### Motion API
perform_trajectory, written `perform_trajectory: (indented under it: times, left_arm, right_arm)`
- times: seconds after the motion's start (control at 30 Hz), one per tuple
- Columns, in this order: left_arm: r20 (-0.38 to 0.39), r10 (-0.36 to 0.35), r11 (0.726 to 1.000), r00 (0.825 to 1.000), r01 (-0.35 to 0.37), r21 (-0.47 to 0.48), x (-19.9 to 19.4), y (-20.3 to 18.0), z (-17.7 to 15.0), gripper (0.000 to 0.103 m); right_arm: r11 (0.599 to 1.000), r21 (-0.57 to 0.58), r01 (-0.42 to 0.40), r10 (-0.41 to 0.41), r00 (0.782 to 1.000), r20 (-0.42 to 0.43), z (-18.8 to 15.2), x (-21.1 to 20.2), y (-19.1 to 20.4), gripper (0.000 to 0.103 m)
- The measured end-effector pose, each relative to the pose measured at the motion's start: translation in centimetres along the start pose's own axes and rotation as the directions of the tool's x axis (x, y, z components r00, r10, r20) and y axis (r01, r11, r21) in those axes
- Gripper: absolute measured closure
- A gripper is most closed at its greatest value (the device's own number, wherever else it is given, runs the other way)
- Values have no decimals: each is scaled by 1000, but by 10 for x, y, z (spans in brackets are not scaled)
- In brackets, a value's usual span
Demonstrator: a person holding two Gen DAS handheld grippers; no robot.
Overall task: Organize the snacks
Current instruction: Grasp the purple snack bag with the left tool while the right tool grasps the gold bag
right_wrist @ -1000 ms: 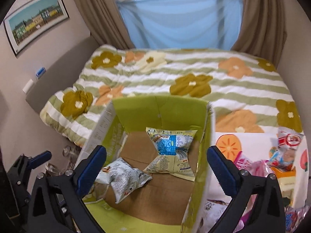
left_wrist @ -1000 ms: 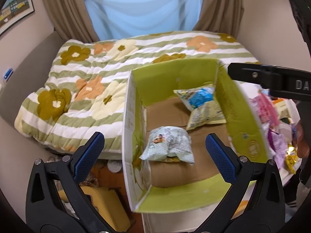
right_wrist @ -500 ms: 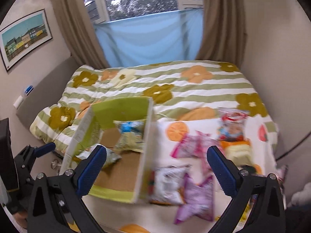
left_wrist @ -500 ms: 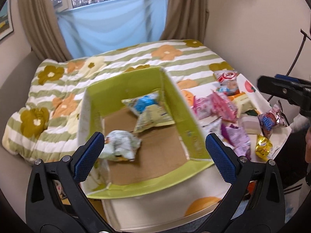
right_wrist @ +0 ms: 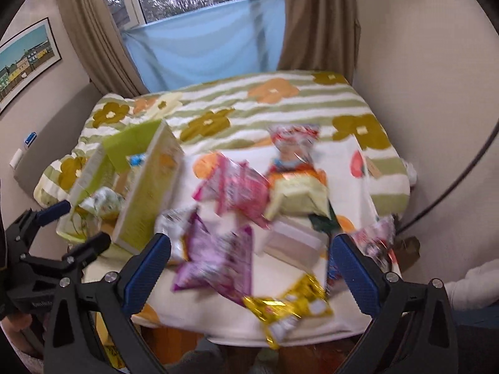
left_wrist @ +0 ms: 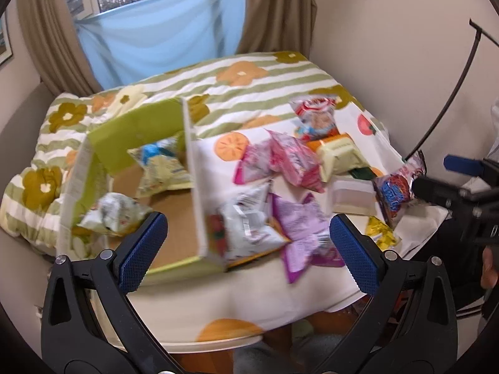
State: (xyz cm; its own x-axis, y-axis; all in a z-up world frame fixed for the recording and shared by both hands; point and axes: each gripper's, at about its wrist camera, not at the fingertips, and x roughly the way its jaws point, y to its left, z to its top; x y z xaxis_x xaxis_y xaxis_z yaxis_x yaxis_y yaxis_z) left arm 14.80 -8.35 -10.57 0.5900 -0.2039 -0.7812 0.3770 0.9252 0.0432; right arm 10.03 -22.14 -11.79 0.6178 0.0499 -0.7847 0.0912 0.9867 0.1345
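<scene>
A green cardboard box stands at the table's left and holds two snack bags. Loose snacks lie to its right on the white cloth: a purple bag, pink bags, a white bag, a gold packet and a red-blue packet. My left gripper hangs open above the box's right wall and the white bag. Over the purple bag and gold packet my right gripper is open, holding nothing.
A small table with a white fruit-print cloth carries everything. Behind it lies a bed with a green-striped flower blanket. A pale rectangular container sits among the snacks. A wall and a black cable stand right.
Both grippers have swung right, away from the box and over the pile of loose snacks. Both stay open and empty; the two bags rest in the box as before.
</scene>
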Motion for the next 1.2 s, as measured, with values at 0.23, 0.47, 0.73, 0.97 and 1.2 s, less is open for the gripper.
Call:
perform_trajectory:
  times: [0.23,0.47,0.73,0.97,1.2]
  left_arm:
    - [-54,-18,998,998,21,59,31,-43,1,0]
    - [-156,-55,990,986,74,120,90,-70,0,0]
    - [-252,-52,985,966,90,144,143,-74,-13,6]
    - [-293,-47,979,955,102,175,167,-76,-20,13]
    - [-321,-50,975,946,117,191,182,-80,-24,18]
  right_arm:
    - [998,69,-2,8,996,-93,-37,22,-44,0]
    - [976,211,52,-16,986,-168,-71,50,-64,0]
    - [930,356,94,1,966,-258,-103,86,-68,0]
    - [905,414,97,27,959,-282,-108,109,-71,0]
    - [887,449,109,27,958,-287,-108,122,-77,4]
